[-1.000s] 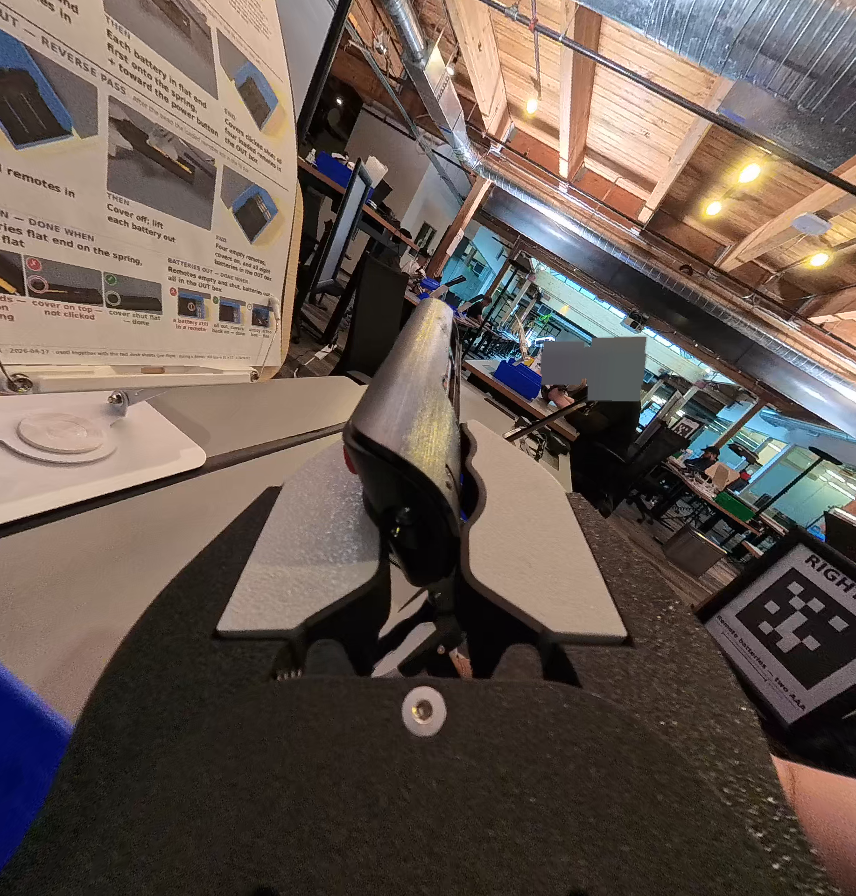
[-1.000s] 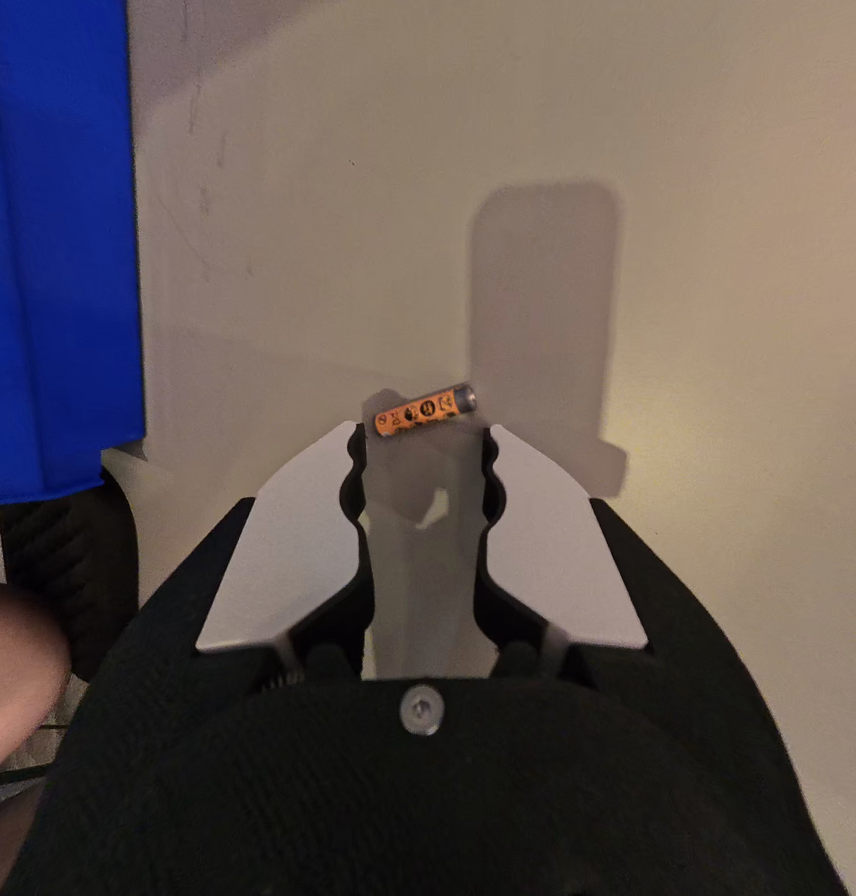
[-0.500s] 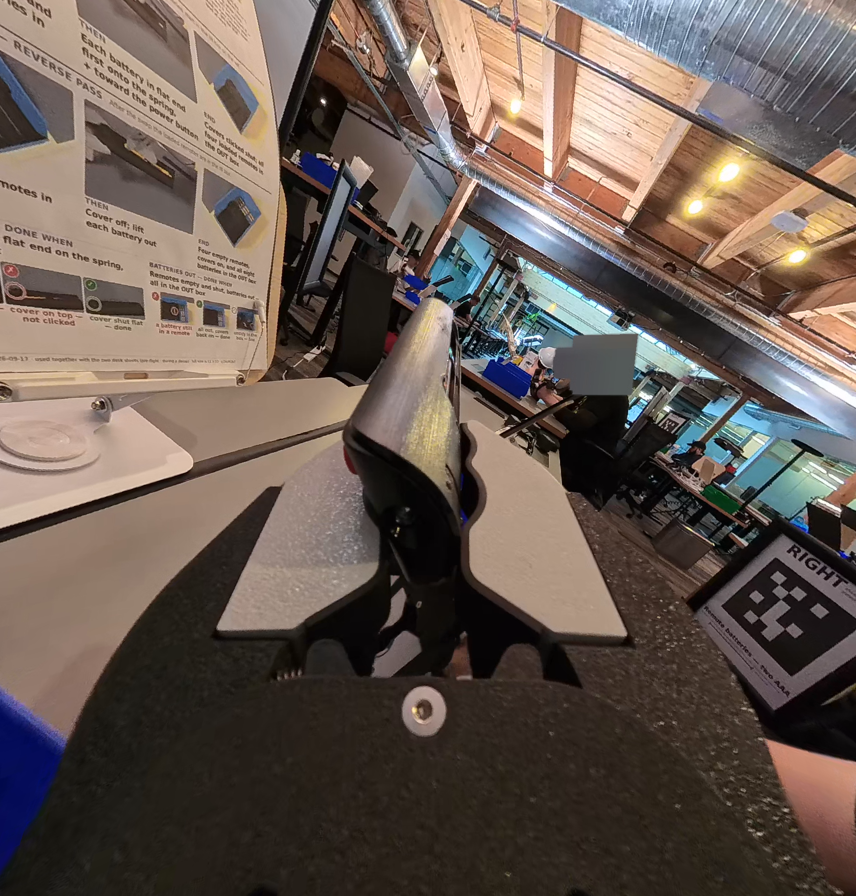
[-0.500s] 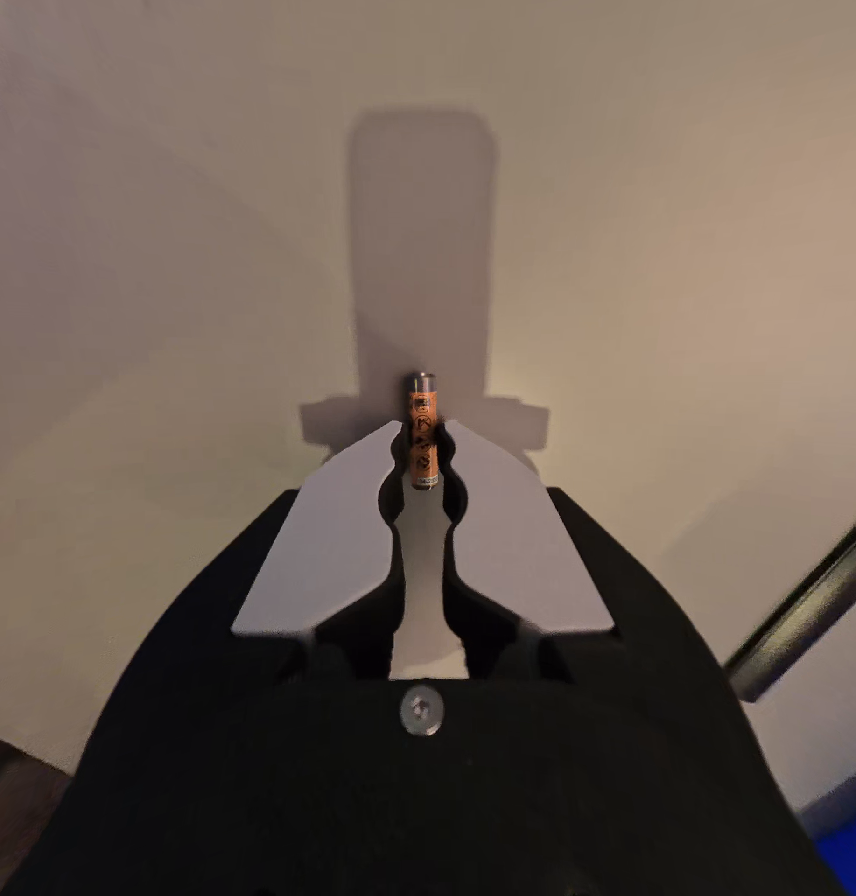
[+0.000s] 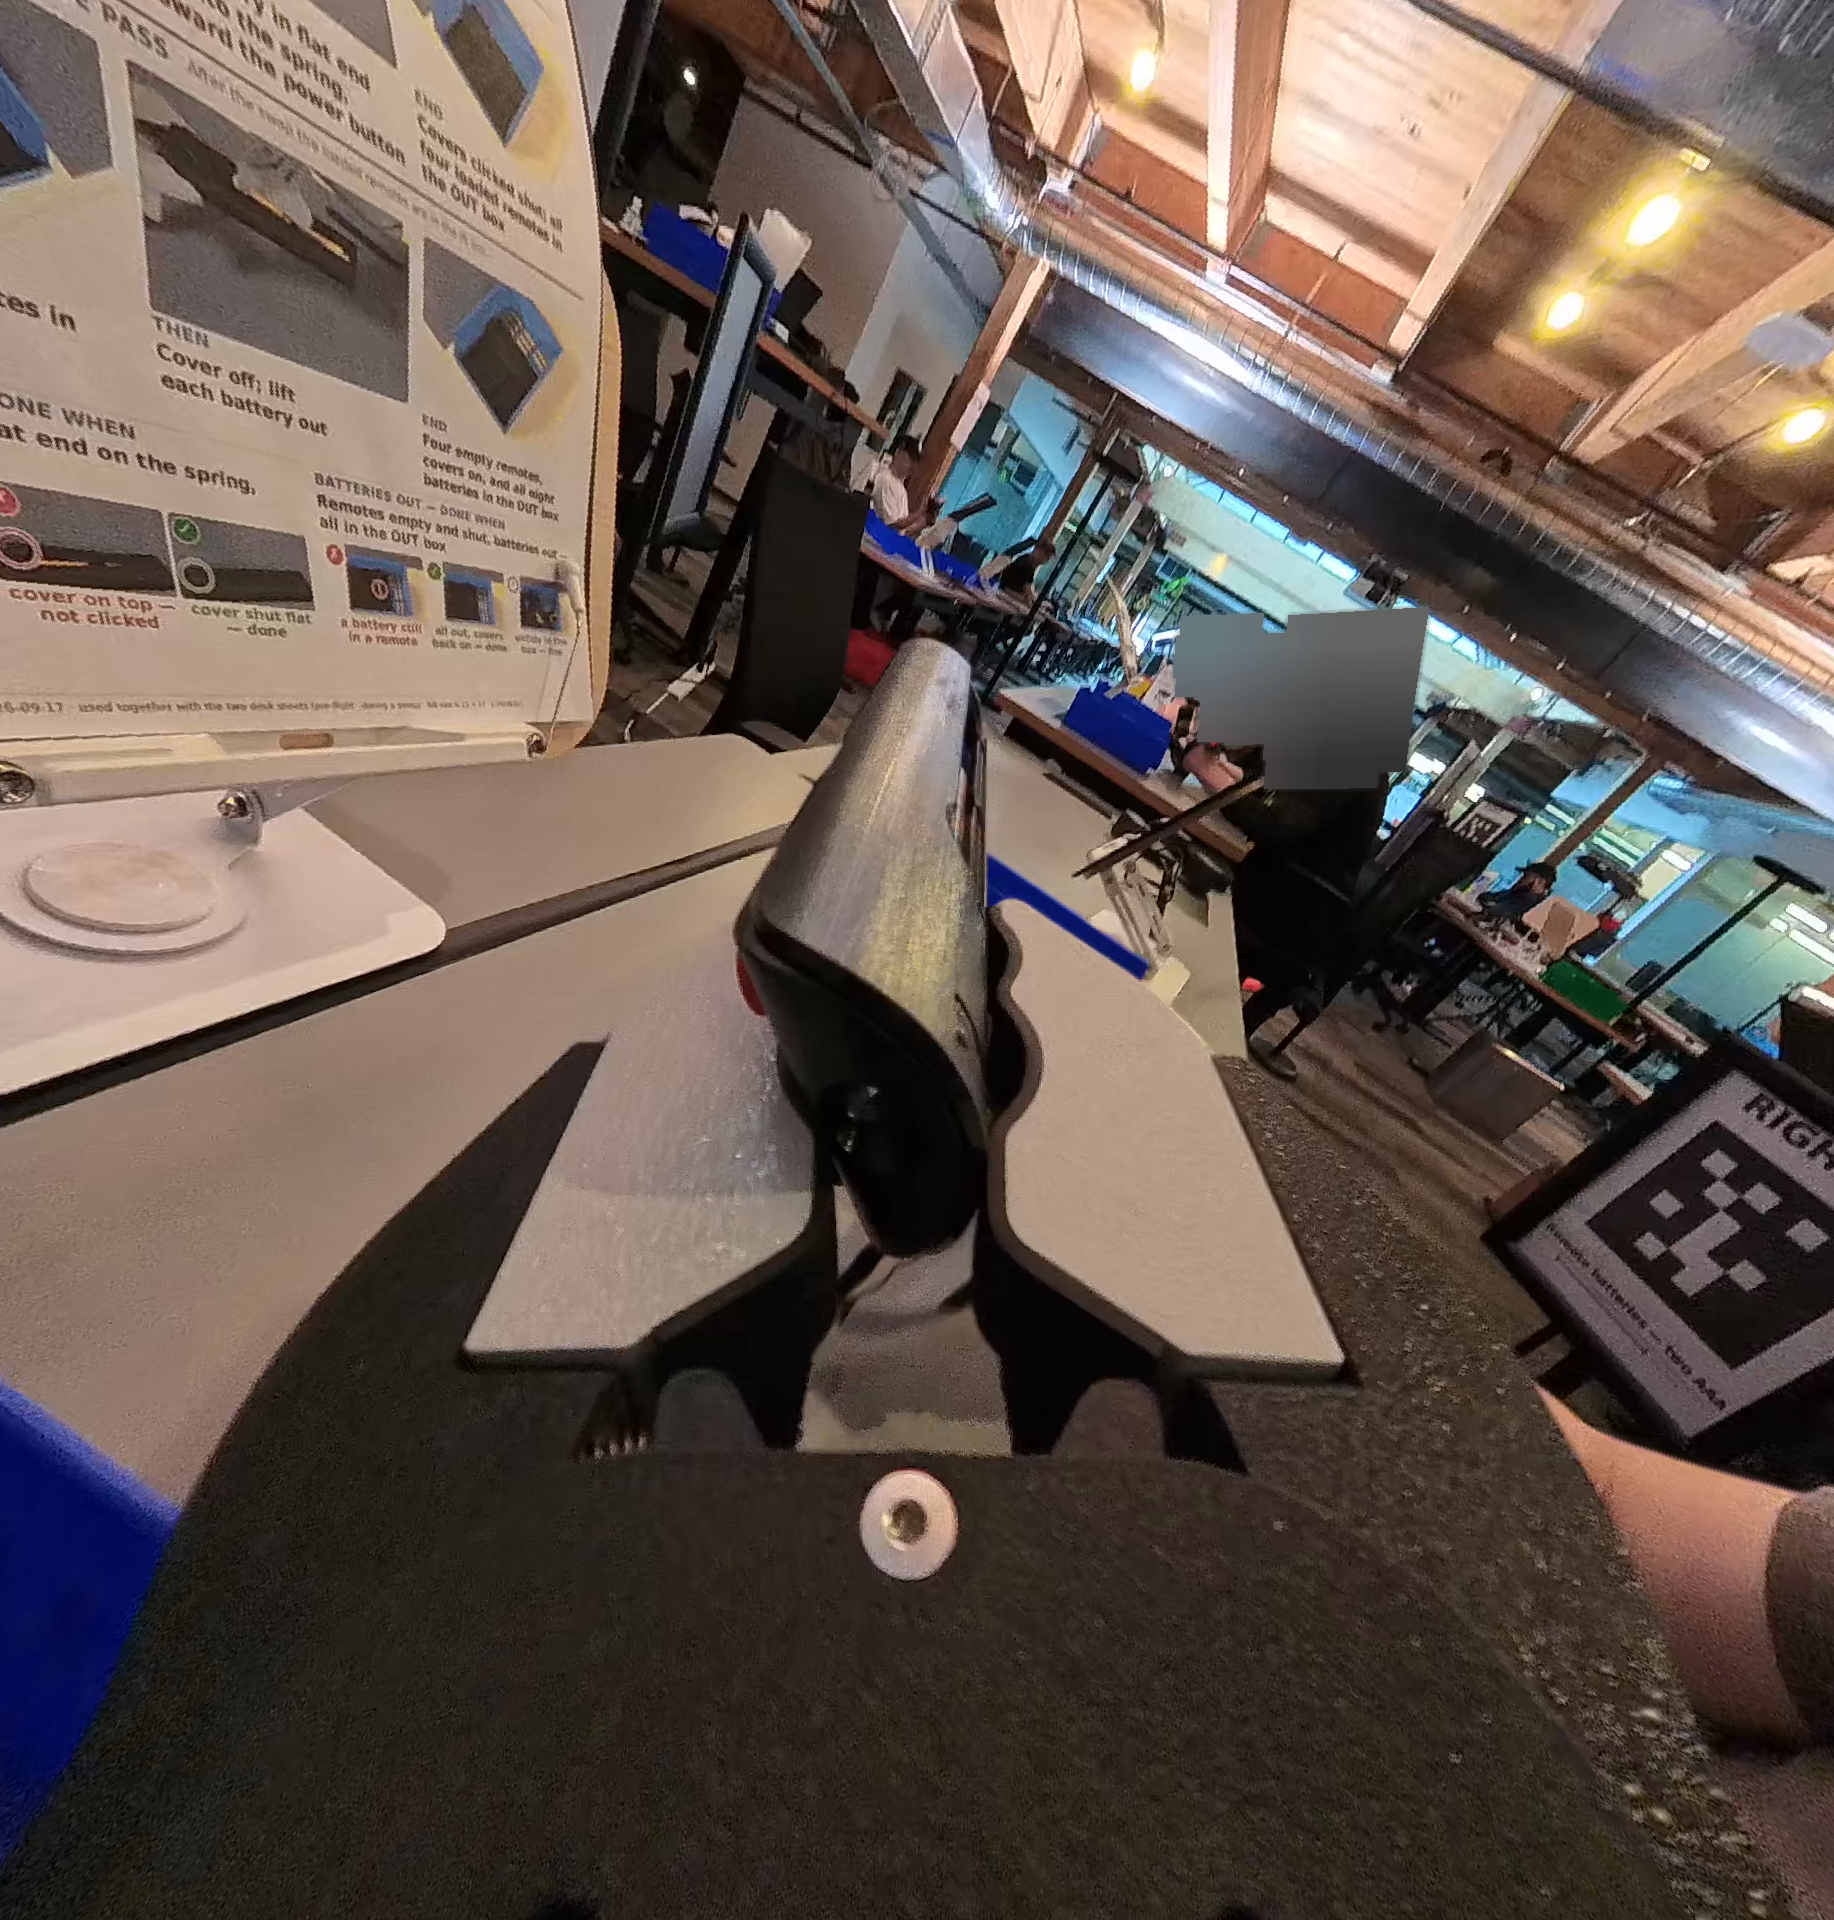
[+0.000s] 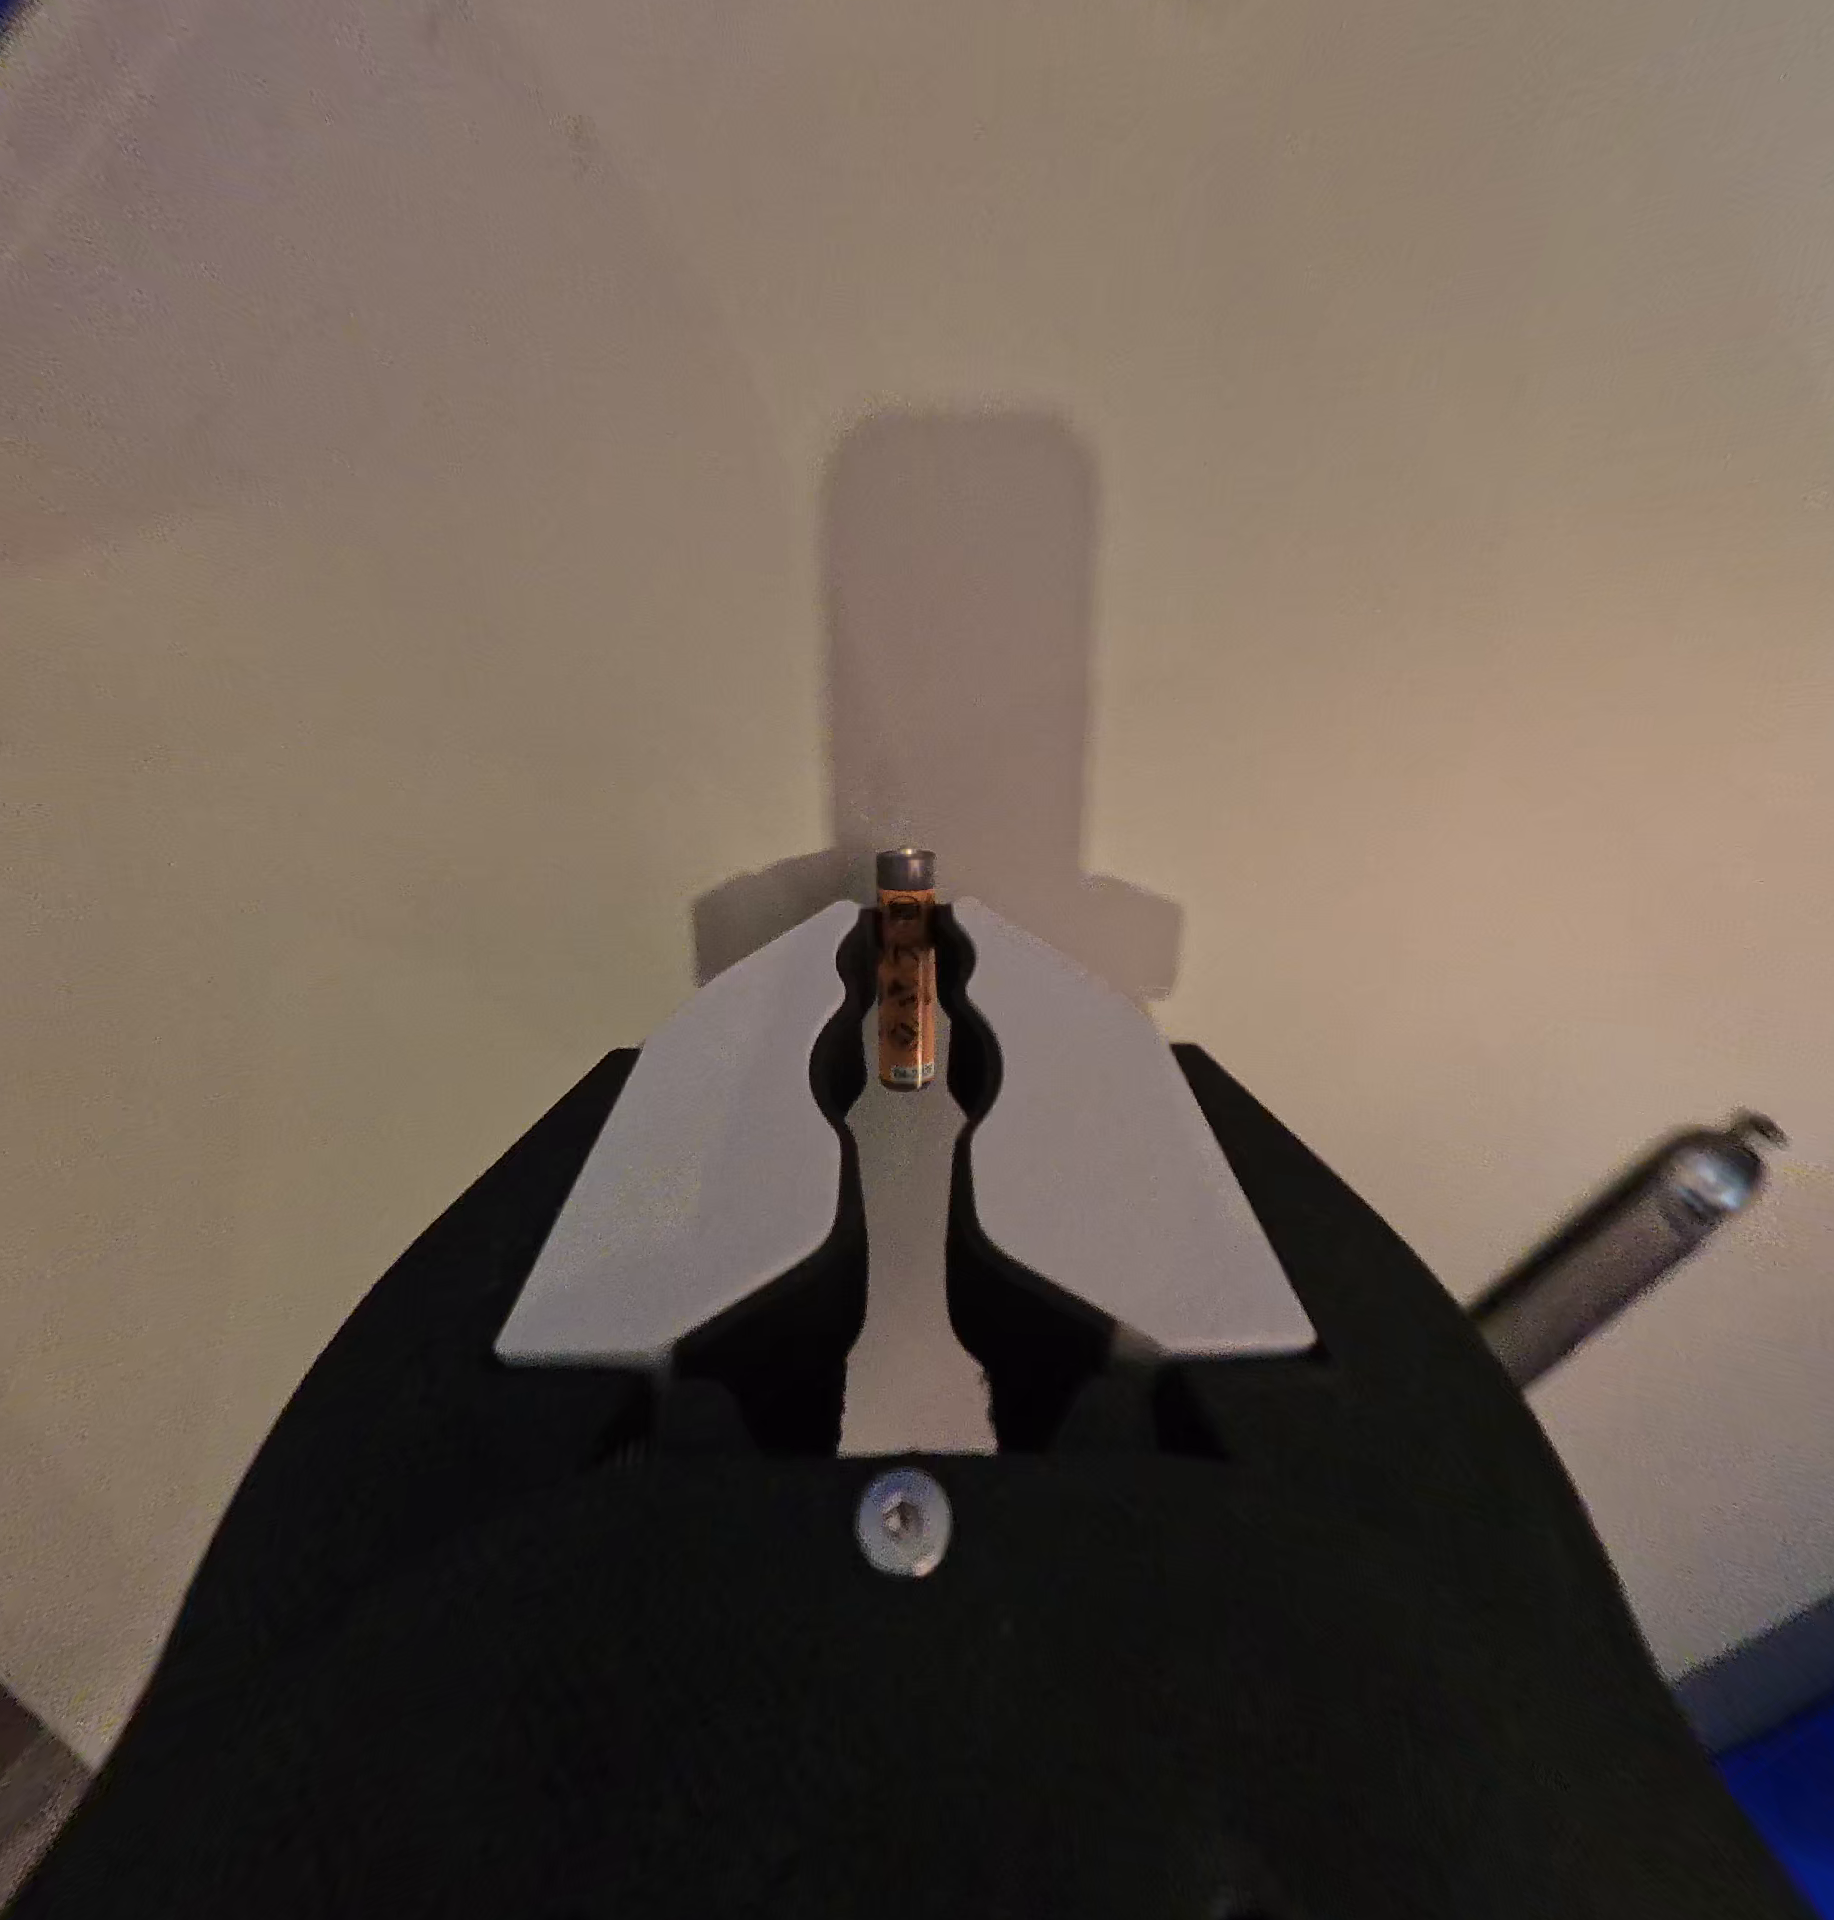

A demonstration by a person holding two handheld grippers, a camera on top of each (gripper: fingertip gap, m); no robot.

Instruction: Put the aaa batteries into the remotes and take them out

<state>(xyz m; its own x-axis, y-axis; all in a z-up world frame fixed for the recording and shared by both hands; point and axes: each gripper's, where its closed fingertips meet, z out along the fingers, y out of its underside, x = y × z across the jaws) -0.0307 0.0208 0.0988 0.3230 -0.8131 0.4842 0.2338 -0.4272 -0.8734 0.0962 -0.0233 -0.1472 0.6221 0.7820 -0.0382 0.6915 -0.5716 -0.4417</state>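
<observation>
Jaws clenched on both tools. Left gripper (image 5: 980, 997) clamps the remote (image 5: 882, 935), which stands edge-up between the fingers and points away over the grey table (image 5: 217, 1195); a red spot shows on its left flank. Right gripper (image 6: 908, 909) pinches the AAA battery (image 6: 907, 982) near the fingertips, its long axis lying along the fingers, metal cap end poking out past the tips, the rest inside the scalloped gap, above the pale tabletop (image 6: 1412, 520).

Surroundings, left view: instruction poster (image 5: 269, 364) on a white stand base (image 5: 165, 935) to the left, a marker card (image 5: 1723, 1216) at right, a blue bin edge (image 5: 19, 1558) in the lower left corner.

Handling, as judgement:
- Remote: rigid, light, smooth shell; hold by the long sides, leaving the battery bay unobstructed.
- Battery: small, stiff, smooth cylinder; liable to roll or pivot in a two-point pinch. Grip mid-body, keeping one end free to seat against the spring.

Which face of the remote carries the bay: cannot tell.
</observation>
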